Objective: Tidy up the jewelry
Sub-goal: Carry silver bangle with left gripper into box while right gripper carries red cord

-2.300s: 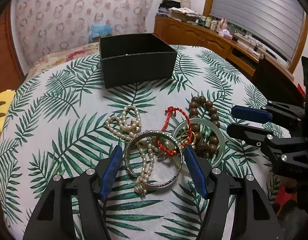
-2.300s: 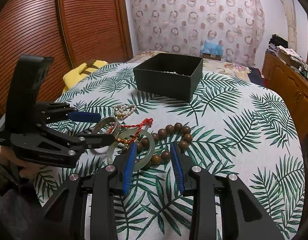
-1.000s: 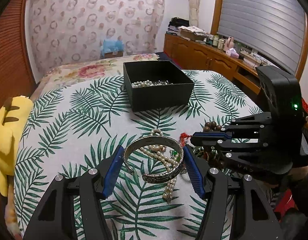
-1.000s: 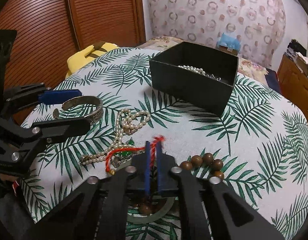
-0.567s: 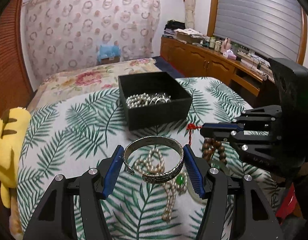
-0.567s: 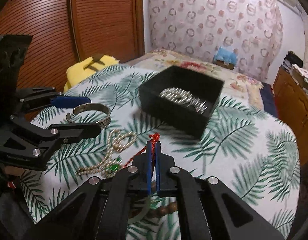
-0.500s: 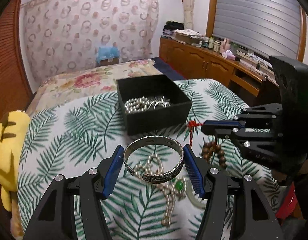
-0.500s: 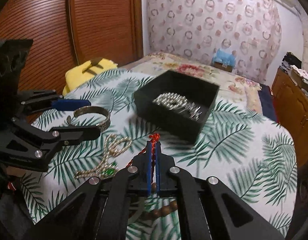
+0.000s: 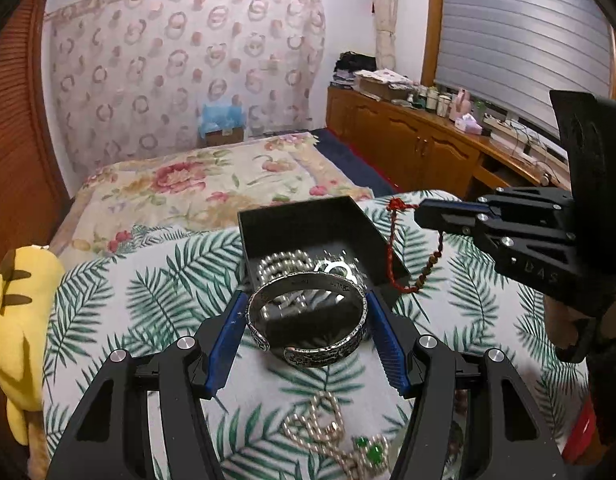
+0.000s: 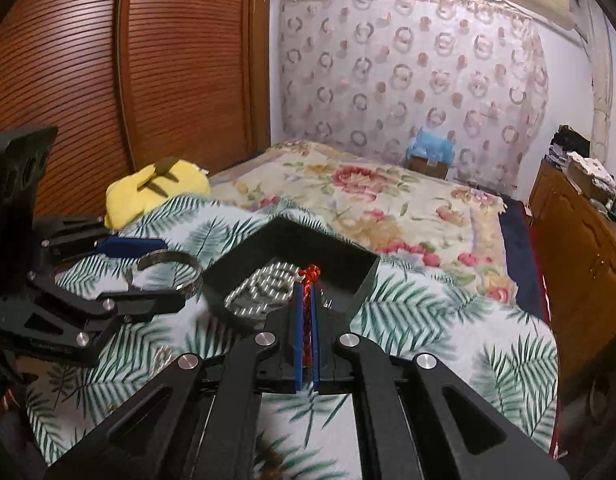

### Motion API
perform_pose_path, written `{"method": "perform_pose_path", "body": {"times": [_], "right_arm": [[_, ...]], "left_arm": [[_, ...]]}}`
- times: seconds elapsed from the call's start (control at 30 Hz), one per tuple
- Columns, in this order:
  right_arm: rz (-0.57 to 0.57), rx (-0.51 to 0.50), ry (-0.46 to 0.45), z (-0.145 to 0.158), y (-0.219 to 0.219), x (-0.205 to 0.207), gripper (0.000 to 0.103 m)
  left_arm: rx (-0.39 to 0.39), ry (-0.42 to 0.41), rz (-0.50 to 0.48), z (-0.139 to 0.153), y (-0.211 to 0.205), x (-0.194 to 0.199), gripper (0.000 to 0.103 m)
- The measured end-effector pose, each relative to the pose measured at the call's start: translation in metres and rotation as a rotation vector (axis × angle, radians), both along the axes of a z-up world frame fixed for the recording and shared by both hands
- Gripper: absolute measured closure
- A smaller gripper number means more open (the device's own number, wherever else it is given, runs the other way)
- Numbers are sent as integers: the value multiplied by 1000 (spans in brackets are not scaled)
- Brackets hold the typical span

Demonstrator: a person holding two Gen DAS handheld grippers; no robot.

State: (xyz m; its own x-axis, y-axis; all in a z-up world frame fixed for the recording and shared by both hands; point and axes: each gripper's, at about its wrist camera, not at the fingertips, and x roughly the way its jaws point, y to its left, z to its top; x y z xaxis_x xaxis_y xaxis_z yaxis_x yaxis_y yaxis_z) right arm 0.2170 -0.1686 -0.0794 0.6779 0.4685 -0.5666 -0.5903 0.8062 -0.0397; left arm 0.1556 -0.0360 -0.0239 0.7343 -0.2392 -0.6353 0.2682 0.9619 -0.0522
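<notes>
Both grippers risen toward black box [image 9: 308, 224], silver bangle [image 9: 308, 320], red cord [image 10: 308, 276] aloft

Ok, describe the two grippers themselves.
Both are matte black, angular frames with cut-out openings, round silver bolt heads and long blue ribbed pads. The left gripper shows this up close. The right gripper also carries a black box with a green light and faint raised lettering.
</notes>
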Motion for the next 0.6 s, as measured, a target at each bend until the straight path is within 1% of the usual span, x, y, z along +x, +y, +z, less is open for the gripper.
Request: {"method": "perform_pose_path", "body": {"times": [0.13,0.23,0.37,0.47,0.53,0.6], "right_arm": [[-2,29,2,-2,6,24,99],[7,40,25,-13,13,39,99],[21,33,74,-33,19,50,99],[26,26,110,-42,21,57,99],[20,40,126,-44,19,60,99],[11,74,132,-41,14,60,99]], "left_arm": [[2,-2,23,3,1,15,45],[-2,1,37,3,2,25,45],[8,11,39,1,0,40,45],[11,22,35,-2,0,49,45],[11,29,31,-4,-1,55,45],[14,34,27,-6,-1,60,45]]}}
